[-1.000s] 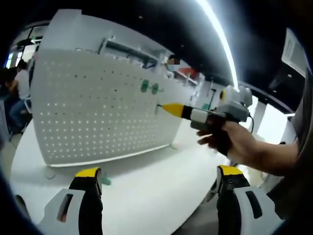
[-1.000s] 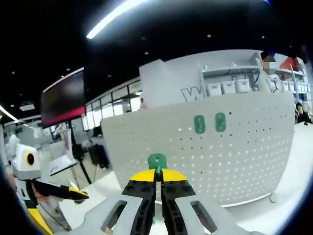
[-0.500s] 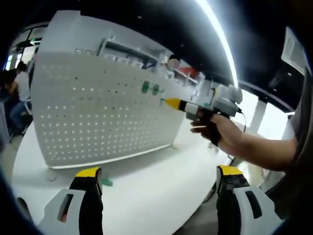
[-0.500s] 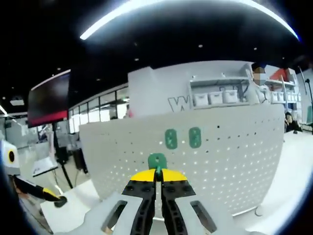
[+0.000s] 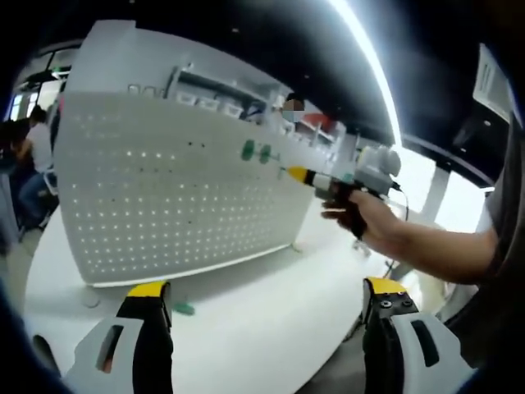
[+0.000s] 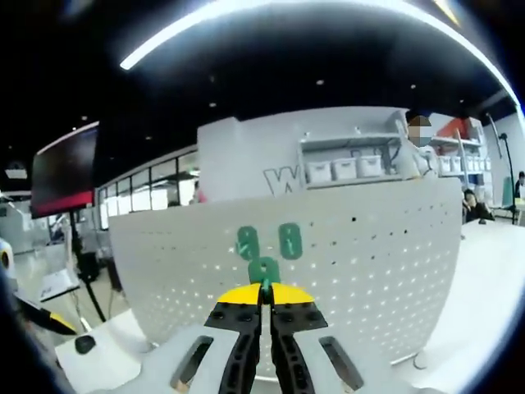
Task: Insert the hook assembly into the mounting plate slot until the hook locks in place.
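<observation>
A white pegboard (image 5: 164,197) stands upright on the white table (image 5: 271,328), with two green hooks (image 5: 256,152) mounted side by side near its upper right. My right gripper (image 6: 264,289) is shut on a third green hook (image 6: 264,269), held just below the mounted pair (image 6: 269,241) and close to the pegboard (image 6: 377,246). In the left gripper view a hand brings that right gripper (image 5: 297,173) in from the right, its yellow tip near the board. My left gripper (image 5: 267,287) is open over the table with nothing between its jaws.
A small green part (image 5: 184,309) lies on the table in front of the board. The board's round foot (image 5: 89,300) rests at its left corner. Shelves with white bins (image 6: 344,168) stand behind. People sit at the far left (image 5: 29,139).
My right gripper has carried the green hook closer to the pegboard, up to just under the two mounted hooks. My left gripper has stayed open in place.
</observation>
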Action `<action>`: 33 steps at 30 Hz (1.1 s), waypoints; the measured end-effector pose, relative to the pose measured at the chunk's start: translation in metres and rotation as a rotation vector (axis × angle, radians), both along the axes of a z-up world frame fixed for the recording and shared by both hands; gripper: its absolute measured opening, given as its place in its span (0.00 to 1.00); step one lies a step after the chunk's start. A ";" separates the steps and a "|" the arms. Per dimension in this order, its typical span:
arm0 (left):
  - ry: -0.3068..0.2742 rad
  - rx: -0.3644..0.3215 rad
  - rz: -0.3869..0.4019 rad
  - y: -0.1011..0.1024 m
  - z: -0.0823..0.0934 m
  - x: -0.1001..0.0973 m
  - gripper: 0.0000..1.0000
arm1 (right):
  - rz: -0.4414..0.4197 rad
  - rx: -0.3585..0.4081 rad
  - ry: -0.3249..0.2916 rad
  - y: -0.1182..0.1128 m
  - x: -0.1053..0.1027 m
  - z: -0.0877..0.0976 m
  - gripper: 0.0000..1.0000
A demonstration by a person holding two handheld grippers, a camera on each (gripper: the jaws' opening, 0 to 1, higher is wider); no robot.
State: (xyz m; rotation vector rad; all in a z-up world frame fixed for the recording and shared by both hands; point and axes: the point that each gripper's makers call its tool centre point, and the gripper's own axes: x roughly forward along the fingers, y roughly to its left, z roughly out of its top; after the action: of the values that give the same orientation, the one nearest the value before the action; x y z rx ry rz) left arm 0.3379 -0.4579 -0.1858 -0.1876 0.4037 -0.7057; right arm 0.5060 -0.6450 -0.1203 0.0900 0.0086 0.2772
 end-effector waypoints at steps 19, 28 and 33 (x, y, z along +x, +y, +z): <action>0.010 0.014 0.012 0.006 -0.002 0.002 0.98 | -0.101 0.004 -0.037 -0.041 0.024 0.011 0.00; 0.014 0.021 0.020 0.011 -0.005 0.005 0.98 | -0.119 0.002 -0.043 -0.048 0.032 0.013 0.00; 0.021 0.029 0.015 0.010 -0.009 0.004 0.97 | -0.126 -0.003 -0.052 -0.050 0.038 0.017 0.00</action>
State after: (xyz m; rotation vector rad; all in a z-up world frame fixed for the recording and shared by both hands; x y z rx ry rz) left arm 0.3419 -0.4484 -0.1945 -0.1710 0.4318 -0.6831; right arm 0.5437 -0.6951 -0.1034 0.0803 -0.0478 0.1533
